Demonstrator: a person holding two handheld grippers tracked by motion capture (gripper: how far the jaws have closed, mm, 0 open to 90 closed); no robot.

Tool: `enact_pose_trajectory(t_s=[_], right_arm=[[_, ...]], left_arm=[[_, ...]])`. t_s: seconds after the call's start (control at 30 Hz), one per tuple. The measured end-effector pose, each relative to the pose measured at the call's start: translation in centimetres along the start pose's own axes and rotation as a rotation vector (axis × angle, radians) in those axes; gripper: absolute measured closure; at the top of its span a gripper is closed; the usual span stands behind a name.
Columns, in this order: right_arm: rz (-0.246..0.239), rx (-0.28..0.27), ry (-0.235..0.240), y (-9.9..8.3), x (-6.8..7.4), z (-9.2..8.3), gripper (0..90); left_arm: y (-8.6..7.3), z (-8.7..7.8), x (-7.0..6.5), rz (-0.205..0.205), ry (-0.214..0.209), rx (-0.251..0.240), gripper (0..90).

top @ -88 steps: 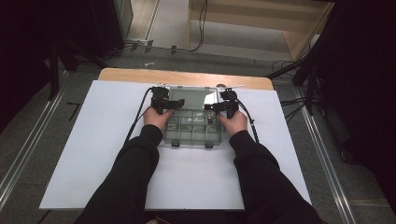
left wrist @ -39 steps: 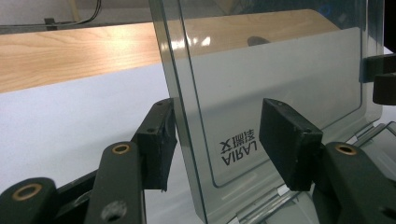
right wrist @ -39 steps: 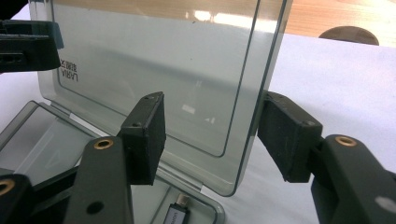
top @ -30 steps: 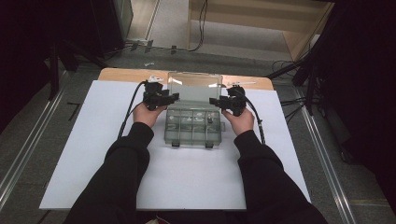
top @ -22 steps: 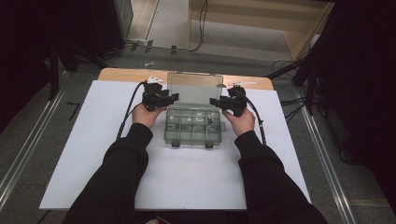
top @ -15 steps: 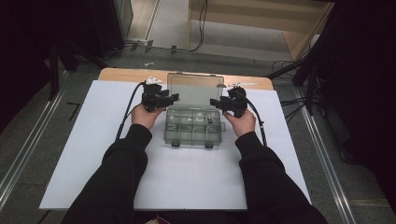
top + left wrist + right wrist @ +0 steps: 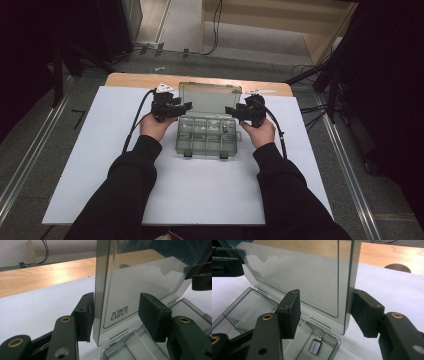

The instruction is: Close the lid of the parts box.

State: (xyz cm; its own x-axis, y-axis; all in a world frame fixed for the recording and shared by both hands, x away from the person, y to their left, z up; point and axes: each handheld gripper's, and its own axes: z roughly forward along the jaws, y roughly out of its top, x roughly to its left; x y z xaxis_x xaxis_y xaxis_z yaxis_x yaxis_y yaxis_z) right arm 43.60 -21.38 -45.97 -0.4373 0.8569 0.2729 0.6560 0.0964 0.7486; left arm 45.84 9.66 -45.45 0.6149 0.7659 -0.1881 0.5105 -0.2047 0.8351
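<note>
Nearest the person, the clear plastic box (image 7: 209, 136) sits at the middle of the white sheet (image 7: 100, 165) on the table (image 7: 135, 80), its compartments open to the air, a small grey adapter (image 7: 315, 348) lying in one of them. Up at the back, the lid (image 7: 210, 94) stands hinged open, leaning away. The left gripper (image 7: 115, 312) has its fingers apart around the lid's left edge, one pad against the outer rim, the other clear of the panel. The right gripper (image 7: 324, 312) mirrors it on the right edge, the outer pad at the rim, the inner one standing off. So neither is clamped. That lid looks light, stiff and smooth, likely slippery, and thin enough to flex or crack if squeezed hard; the side rims near the hinge seem the sound places to hold. There's open sheet to either side and in front, but the far edge of the table lies close behind the lid.
</note>
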Motion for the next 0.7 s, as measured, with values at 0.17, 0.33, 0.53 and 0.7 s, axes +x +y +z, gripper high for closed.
enact_pose_trajectory(t_s=[0.17,0.33,0.53,0.7], right_arm=[[0.009,-0.002,0.005,-0.04,0.07,-0.17,40.4],[0.014,-0.007,0.013,-0.08,0.03,-0.31,42.8],[-0.006,-0.008,-0.003,-0.18,0.40,-0.44,43.0],[-0.010,-0.011,-0.001,-0.38,0.49,-0.66,43.0]], left_arm=[[0.04,-0.26,-0.24,0.005,0.006,0.012,47.6],[0.05,-0.53,-0.33,0.005,0.002,0.021,47.6],[-0.04,-0.62,-0.44,0.032,-0.001,0.020,48.0],[-0.13,-0.81,-0.38,0.021,-0.017,0.018,47.7]])
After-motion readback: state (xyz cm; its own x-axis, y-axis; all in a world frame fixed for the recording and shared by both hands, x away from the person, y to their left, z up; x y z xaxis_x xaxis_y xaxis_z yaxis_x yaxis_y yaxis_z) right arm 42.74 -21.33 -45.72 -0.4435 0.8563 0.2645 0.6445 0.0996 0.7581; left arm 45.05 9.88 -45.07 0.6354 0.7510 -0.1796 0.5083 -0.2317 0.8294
